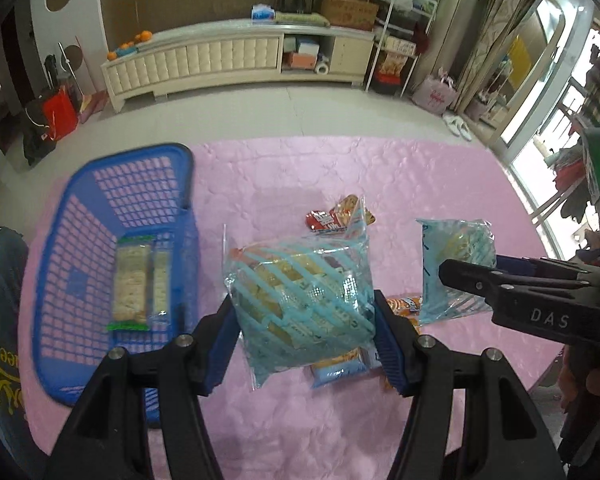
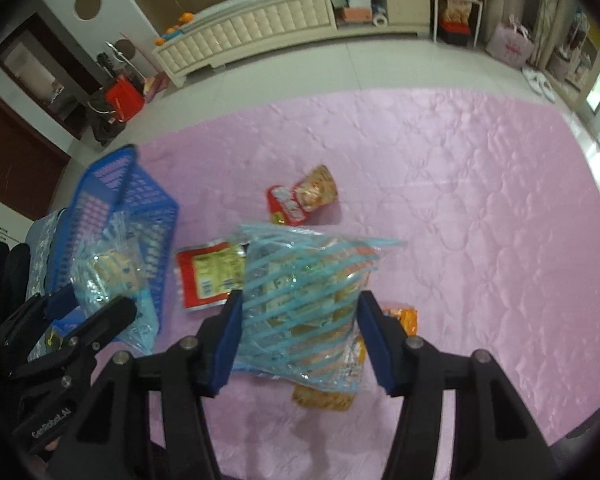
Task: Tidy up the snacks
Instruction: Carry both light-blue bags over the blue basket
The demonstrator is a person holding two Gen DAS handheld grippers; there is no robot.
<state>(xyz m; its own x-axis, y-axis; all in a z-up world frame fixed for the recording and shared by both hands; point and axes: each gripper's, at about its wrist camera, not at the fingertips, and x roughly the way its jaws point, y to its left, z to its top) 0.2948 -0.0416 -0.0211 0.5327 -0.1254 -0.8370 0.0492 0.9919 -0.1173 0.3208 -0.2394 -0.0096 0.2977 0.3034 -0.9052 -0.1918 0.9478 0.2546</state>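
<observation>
My left gripper is shut on a clear snack bag with light blue stripes and holds it above the pink tablecloth, just right of the blue basket. A cracker pack lies in the basket. My right gripper is shut on a second blue-striped bag, lifted above the cloth; it also shows in the left wrist view. Loose snack packets lie on the cloth: a red one, a red and orange pair, and orange ones under the bag.
The basket stands tilted at the table's left edge. A dark chair back is at the far left. A cream cabinet lines the far wall across the tiled floor. The cloth's right half is bare.
</observation>
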